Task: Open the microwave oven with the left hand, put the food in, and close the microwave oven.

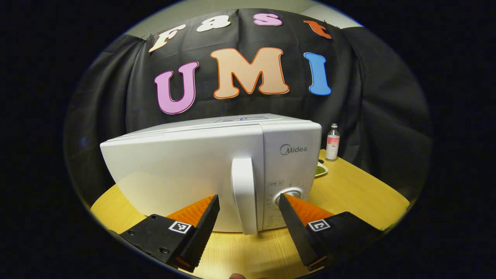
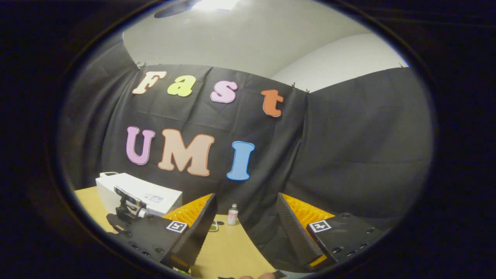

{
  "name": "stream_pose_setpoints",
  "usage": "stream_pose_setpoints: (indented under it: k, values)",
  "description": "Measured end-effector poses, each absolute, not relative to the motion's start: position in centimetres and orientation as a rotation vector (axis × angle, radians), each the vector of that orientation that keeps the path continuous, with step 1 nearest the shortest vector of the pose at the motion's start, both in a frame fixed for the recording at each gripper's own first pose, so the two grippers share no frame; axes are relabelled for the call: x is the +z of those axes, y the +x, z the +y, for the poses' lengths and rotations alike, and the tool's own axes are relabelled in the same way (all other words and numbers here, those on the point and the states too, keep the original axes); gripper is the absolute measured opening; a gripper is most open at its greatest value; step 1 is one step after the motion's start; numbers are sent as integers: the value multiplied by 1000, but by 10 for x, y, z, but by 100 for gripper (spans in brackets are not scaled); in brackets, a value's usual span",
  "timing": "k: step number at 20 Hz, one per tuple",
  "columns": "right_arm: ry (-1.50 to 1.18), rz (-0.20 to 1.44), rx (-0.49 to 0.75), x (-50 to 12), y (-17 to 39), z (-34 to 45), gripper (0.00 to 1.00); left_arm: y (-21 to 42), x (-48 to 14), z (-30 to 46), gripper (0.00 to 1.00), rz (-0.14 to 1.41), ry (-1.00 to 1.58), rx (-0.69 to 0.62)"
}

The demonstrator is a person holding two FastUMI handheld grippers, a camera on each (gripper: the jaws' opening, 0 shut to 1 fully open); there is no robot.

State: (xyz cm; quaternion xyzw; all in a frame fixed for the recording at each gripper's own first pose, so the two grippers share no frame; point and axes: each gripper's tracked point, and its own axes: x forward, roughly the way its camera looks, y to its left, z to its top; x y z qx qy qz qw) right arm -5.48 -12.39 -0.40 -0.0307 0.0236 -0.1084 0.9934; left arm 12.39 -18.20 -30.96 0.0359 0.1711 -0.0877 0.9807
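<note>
Microwave oven [image 1: 217, 170] sits on the yellow wooden table [image 1: 360, 190], door shut, filling the centre of the left gripper view. White body, control panel at its right end, a dial [image 1: 290, 194] low on that panel. Same oven shows at 8 o'clock in the right gripper view [image 2: 143, 195], seen from off to its right side, small and far.

Vertical door handle [image 1: 245, 193] stands at the door's right edge, dead centre between the left gripper's [image 1: 248, 201] fingers. Jaws wide apart, nothing gripped; one finger on each side of the handle, neither pressing on it. Can't tell how near the tips are to the door face.

Right gripper [image 2: 246, 201] is also spread wide and holds nothing, aimed mostly at the booth cloth, table edge below it. A dark rig [image 2: 126, 211] sits in front of the oven at 8 o'clock in that view; too blurred to tell more.

Small bottle [image 1: 332, 142], pink label, upright at 3 o'clock of the oven, near the cloth. Plate of green food [image 1: 320, 169] just beside the oven's right side, partly hidden behind it.
</note>
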Motion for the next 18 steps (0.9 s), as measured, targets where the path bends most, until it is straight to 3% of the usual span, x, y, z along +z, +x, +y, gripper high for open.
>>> stream_pose_setpoints:
  k: [2, 3, 5, 11, 18]
  values:
    - [-58, 55, -217, -5, -56, -124, 97, 126, -310, -182, 88, 346, 71, -169]
    - [-60, 54, -216, -5, -55, -124, 96, 126, -311, -178, 74, 348, 97, -146]
    - [-70, 54, -218, -6, -54, -128, 97, 122, -308, -179, 23, 335, 99, -144]
    - [-31, 58, -208, -8, -52, -125, 97, 126, -310, -182, 4, 380, 61, -184]
    - [20, 45, -174, -11, -49, -111, 97, 123, -312, -183, 2, 436, 60, -237]
